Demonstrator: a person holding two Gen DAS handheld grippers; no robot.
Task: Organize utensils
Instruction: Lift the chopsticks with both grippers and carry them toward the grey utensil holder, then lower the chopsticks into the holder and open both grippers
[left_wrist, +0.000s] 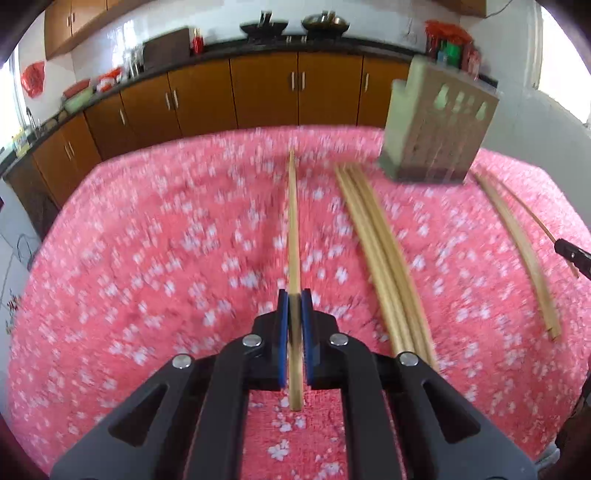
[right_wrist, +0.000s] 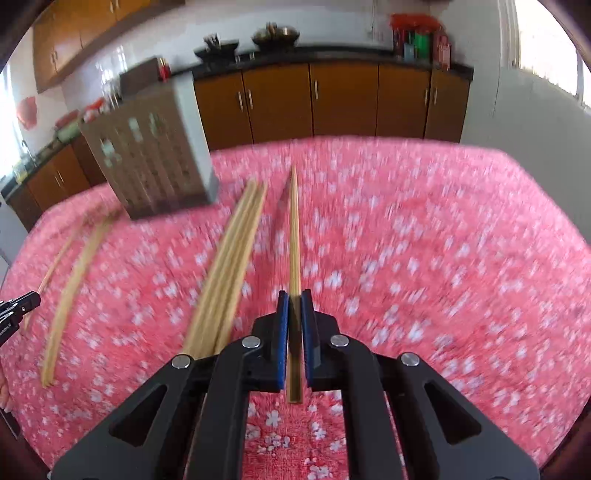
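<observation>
Above pink cloth, both tools angled down: left tool and right tool each clamp chopstick.

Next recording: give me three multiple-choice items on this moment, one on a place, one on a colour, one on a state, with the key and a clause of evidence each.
1. Seen from the left wrist, where does the holder stand relative to the bundle of chopsticks?
A. at its far end, slightly to the right
B. at its near end
C. far off to its left

2. What colour is the cloth?
A. plain blue
B. pink with white flowers
C. green checked

3. What is the left hand-held gripper doing?
A. standing open over bare cloth
B. shut on a spoon
C. shut on a chopstick

Key: 1 A, the holder sits beside the bundle's far tips. 2 B, white blossoms show all over the pink. 3 C, the blue pads press both sides of one wooden stick.
</observation>
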